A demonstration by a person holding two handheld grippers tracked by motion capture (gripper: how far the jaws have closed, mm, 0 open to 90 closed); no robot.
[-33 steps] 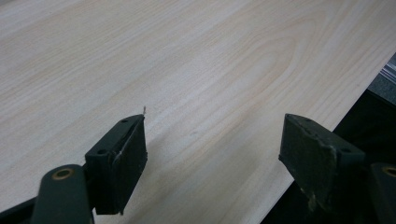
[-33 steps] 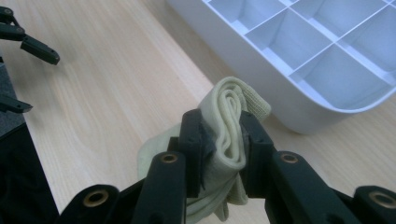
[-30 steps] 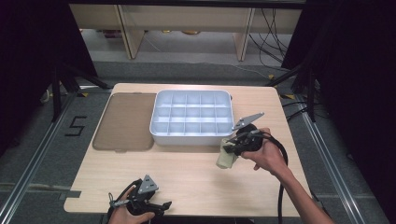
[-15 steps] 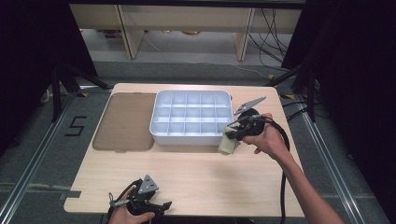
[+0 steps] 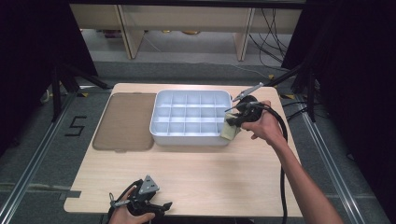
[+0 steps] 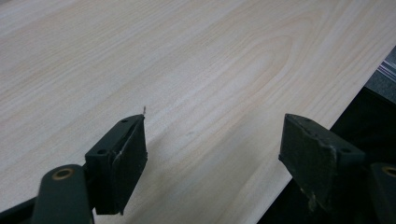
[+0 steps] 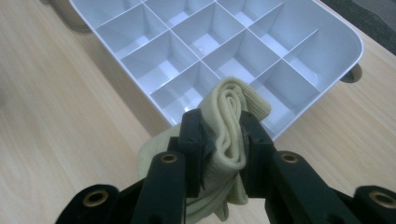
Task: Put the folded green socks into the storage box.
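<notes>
A pale yellow rolled cloth [image 7: 229, 123] is pinched between the jaws of my right gripper [image 7: 223, 140], which is shut on it. In the high view that gripper [image 5: 237, 119] holds the cloth [image 5: 229, 131] at the near right corner of the white divided tray [image 5: 190, 136]. The tray's compartments [image 7: 205, 46] look bare. My left gripper [image 5: 156, 205] rests at the table's front edge, left of centre. In its own view the left gripper [image 6: 212, 149] stands open over bare wood, nothing between its jaws.
A brown flat mat [image 5: 125, 121] lies to the left of the tray. The wooden table [image 5: 210, 172] has free room across its front half. Cables trail from the right gripper along the person's forearm [image 5: 299, 177]. Dark curtains and shelf legs stand beyond the table.
My right gripper has carried the cloth up and away from me, from the table in front of the tray to the tray's near right corner. The left gripper has stayed put.
</notes>
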